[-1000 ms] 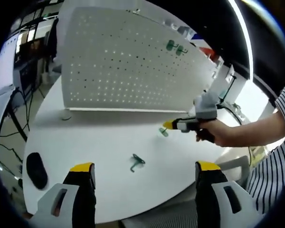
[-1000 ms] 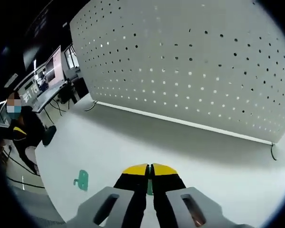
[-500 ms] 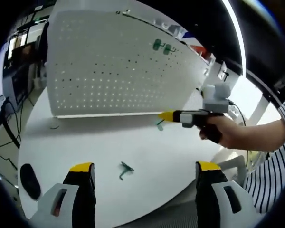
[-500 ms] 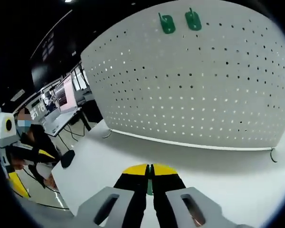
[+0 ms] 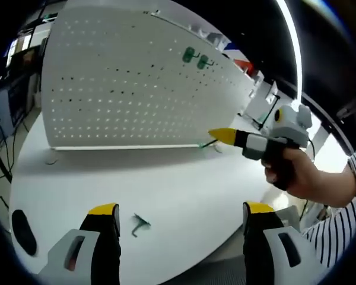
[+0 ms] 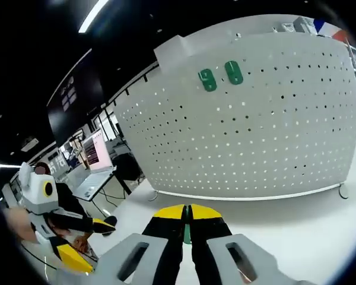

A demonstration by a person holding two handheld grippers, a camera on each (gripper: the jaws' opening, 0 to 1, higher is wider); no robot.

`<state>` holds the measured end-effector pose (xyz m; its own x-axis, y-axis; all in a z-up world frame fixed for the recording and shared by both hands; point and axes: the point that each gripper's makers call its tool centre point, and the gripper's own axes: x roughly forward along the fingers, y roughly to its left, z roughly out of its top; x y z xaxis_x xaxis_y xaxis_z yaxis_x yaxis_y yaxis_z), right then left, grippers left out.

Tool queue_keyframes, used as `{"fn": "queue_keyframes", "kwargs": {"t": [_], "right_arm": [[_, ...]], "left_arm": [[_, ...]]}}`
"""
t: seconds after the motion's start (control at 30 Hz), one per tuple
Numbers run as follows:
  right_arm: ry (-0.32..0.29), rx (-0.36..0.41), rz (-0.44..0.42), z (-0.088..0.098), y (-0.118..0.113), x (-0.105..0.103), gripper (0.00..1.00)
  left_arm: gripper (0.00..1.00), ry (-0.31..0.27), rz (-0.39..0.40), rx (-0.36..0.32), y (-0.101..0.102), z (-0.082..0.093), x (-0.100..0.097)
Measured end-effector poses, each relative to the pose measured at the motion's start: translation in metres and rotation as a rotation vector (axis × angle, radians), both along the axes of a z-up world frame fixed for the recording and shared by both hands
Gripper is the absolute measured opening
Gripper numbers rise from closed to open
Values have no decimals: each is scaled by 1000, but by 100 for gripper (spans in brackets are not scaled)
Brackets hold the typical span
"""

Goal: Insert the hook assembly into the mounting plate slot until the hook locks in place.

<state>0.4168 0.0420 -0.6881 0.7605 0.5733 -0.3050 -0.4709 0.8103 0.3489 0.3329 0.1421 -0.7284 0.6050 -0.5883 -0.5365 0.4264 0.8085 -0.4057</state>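
A white pegboard [image 5: 130, 89] stands upright on the round white table [image 5: 184, 190]; it also shows in the right gripper view as the pegboard [image 6: 273, 136]. Two green hooks [image 5: 196, 57] hang near its top, seen again as green hooks [image 6: 220, 76]. My right gripper [image 5: 221, 136] is held by a hand above the table, close to the board's lower right. It is shut on a green hook [image 5: 209, 144], a sliver of which shows between my right gripper's [image 6: 187, 212] jaws. Another green hook [image 5: 139, 224] lies on the table in front of my open left gripper [image 5: 181, 211].
A dark oval object [image 5: 21, 231] lies at the table's left edge. The person's hand and striped sleeve [image 5: 338, 237] are at the right. Desks with monitors [image 6: 95, 160] stand beyond the table. My left gripper [image 6: 86, 242] comes in at the lower left.
My right gripper has risen from the table with the green hook and now points higher on the pegboard. The left view has shifted, so the loose hook sits lower and further left.
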Motion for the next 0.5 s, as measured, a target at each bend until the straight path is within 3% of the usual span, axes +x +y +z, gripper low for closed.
{"fn": "queue_keyframes", "kwargs": {"t": [0.5], "right_arm": [[-3,145,107,31,36,-44,0]], "left_arm": [[84,-6,-26,-9,-16,8,2]]}}
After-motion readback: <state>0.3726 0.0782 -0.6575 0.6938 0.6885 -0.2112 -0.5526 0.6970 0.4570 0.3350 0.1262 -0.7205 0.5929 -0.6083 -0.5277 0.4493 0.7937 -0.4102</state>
